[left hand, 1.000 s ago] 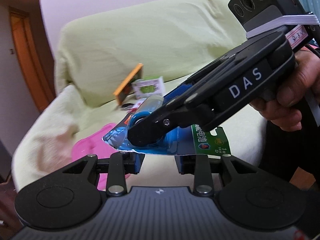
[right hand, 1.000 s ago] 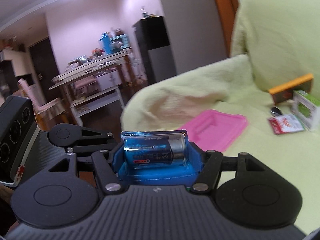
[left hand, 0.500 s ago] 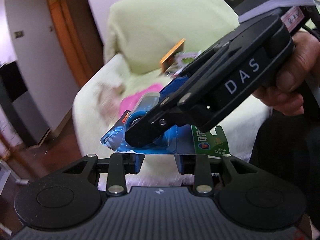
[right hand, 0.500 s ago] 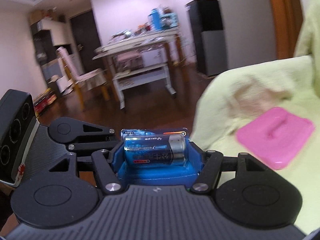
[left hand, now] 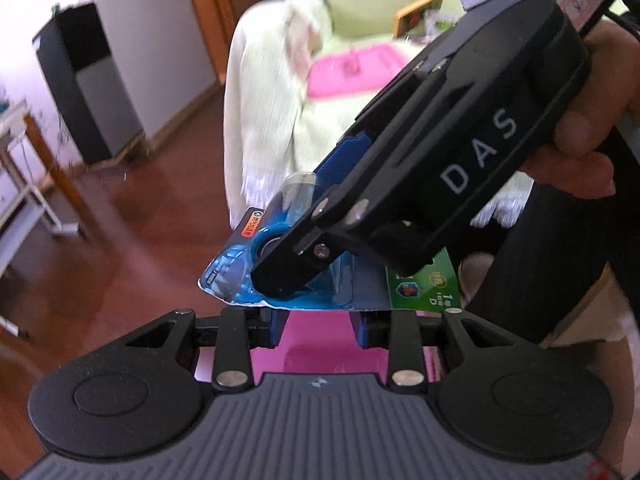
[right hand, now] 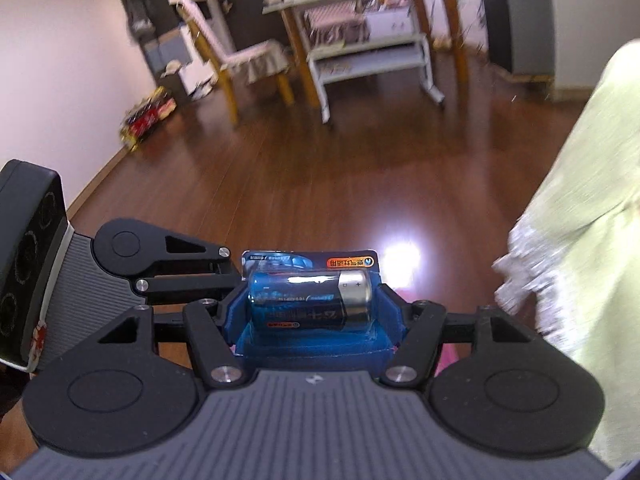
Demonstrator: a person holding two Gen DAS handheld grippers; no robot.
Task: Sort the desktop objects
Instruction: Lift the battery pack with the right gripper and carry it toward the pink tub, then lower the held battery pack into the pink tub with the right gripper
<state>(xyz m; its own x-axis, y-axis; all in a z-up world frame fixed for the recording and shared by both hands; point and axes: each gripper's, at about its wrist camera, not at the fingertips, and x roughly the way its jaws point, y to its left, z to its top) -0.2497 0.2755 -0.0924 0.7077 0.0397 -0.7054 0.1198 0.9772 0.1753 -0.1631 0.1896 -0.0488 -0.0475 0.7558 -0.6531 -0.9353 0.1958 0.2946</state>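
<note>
1 battery pack, holding 1 battery, sits clamped between the right gripper fingers, in the air above the wood floor. The left gripper stands partly open, gripping nothing, just below the pack. 1 pink tray lies on the sofa cover. Since 1 second ago, both views have swung from sofa toward floor.

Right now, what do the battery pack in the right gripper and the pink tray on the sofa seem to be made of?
Battery pack: printed card backing with a clear plastic blister, judging by the glossy highlights over the cell; the cell's silver end looks metallic. Pink tray: probably moulded plastic, uniform matte pink with a raised rim, though it is blurred. The right gripper is clamped on the pack.
</note>
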